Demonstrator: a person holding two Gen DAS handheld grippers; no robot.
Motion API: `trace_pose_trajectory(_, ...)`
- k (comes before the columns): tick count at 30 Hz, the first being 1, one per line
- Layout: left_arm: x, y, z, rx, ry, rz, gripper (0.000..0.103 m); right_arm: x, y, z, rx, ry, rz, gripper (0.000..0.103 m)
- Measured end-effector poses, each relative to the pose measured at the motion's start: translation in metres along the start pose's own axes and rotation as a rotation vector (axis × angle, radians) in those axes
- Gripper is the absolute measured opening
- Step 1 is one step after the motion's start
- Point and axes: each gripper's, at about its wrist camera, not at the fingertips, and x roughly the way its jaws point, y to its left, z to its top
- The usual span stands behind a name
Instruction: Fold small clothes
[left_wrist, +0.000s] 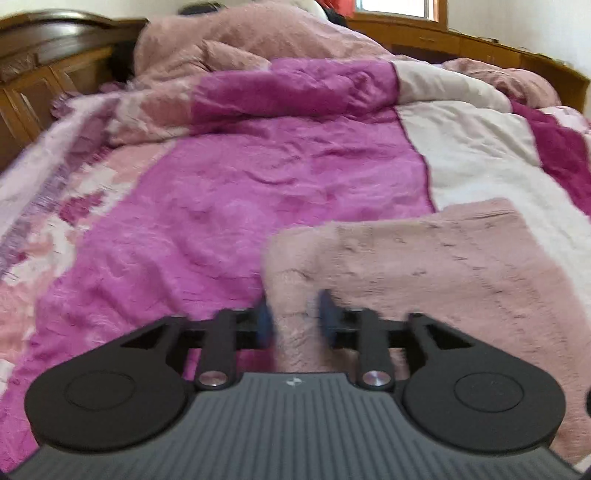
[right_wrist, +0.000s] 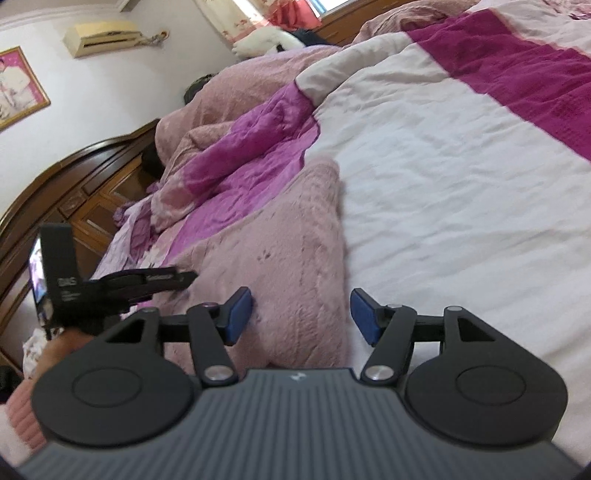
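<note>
A fuzzy pale-pink garment (left_wrist: 424, 280) lies spread on a bed, on top of a quilt (left_wrist: 229, 177) patched in magenta, white and light pink. In the left wrist view the left hand-held gripper (left_wrist: 295, 321) sits over the near left edge of this garment, and its two blue pads (left_wrist: 327, 312) stand on either side of a raised fold of the fleece; the picture is blurred there, so I cannot tell whether the pads press on the fabric or merely flank it. In the right wrist view the right hand-held gripper (right_wrist: 301, 314) is plainly released: its blue pads (right_wrist: 364, 317) stand apart, the left one over the pink garment (right_wrist: 280, 258) and the right one over the white panel of the quilt (right_wrist: 443, 184), with the garment's right edge running between them and neither pad touching it. The left hand-held gripper (right_wrist: 110, 286) also shows at the left side of that view, its black fingers pointing toward the garment's far side, with a bare part of the person's hand (right_wrist: 62, 343) beneath it. Beyond the garment a bunched pink comforter (left_wrist: 258, 40) is heaped toward the head of the bed. A dark wooden headboard (right_wrist: 66, 184) curves along the left, and an air conditioner (right_wrist: 103, 35) and a framed picture (right_wrist: 18, 85) hang on the wall above it.
</note>
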Motion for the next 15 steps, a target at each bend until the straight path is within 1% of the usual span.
trace_pose_trajectory(1,-0.002,0.002,0.000,-0.011,-0.007,0.014,0.060,0.001,0.002,-0.001,-0.012,0.007,-0.003,0.063)
trace_pose_trajectory(3,-0.005,0.011,0.001,-0.059,0.007,-0.015,0.061,0.000,0.005,-0.002,-0.034,0.006,-0.013,0.063)
trace_pose_trajectory(7,-0.022,0.029,-0.004,-0.157,0.058,-0.089,0.062,-0.002,0.006,-0.001,-0.024,0.007,-0.014,0.063)
trace_pose_trajectory(9,-0.037,0.036,-0.008,-0.201,0.088,-0.128,0.066,-0.002,0.007,-0.001,-0.029,0.005,-0.018,0.063)
trace_pose_trajectory(11,-0.058,0.037,-0.015,-0.213,0.112,-0.176,0.071,-0.002,0.009,-0.002,-0.032,0.005,-0.024,0.063)
trace_pose_trajectory(15,-0.080,0.033,-0.029,-0.186,0.146,-0.256,0.071,-0.002,0.013,-0.004,-0.033,-0.003,-0.039,0.063)
